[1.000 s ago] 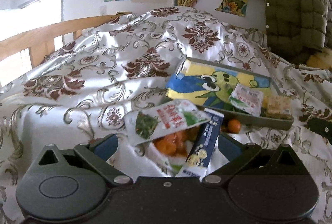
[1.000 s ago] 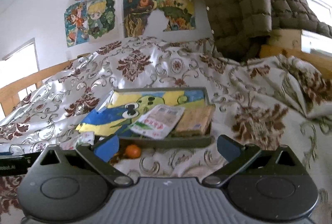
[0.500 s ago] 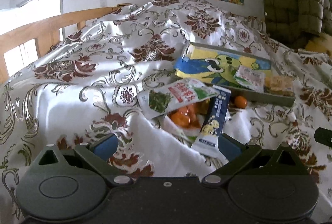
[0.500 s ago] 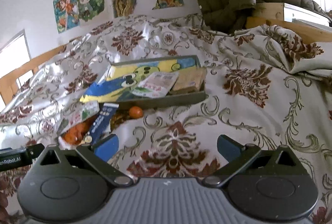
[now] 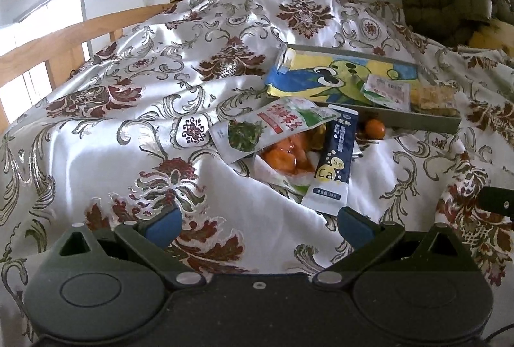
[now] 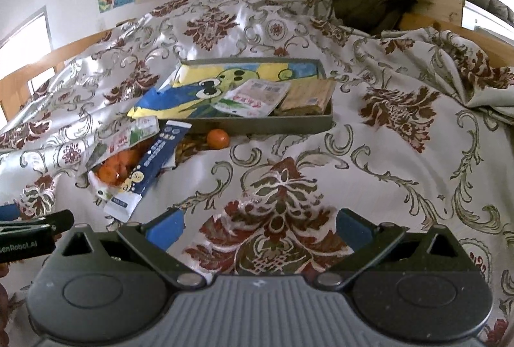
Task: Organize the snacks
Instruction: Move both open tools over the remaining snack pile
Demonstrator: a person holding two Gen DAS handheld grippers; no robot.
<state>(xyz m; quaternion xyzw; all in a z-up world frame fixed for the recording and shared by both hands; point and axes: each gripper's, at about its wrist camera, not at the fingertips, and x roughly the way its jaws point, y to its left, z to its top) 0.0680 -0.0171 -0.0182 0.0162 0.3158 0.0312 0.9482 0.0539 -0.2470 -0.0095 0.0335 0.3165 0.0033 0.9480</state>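
Sachet (image 5: 335, 160), the dark blue stick pack, lies on the bed ahead and slightly right of the left gripper (image 5: 258, 223), its long axis running away from the camera toward the tray (image 5: 417, 119), lower end just beyond the right finger. It leans on a bag of oranges (image 5: 282, 154) under a green pouch (image 5: 273, 125). Left gripper is nearer; the right gripper (image 6: 260, 223) sits well right of the pile, and both are spread wide, holding nothing.
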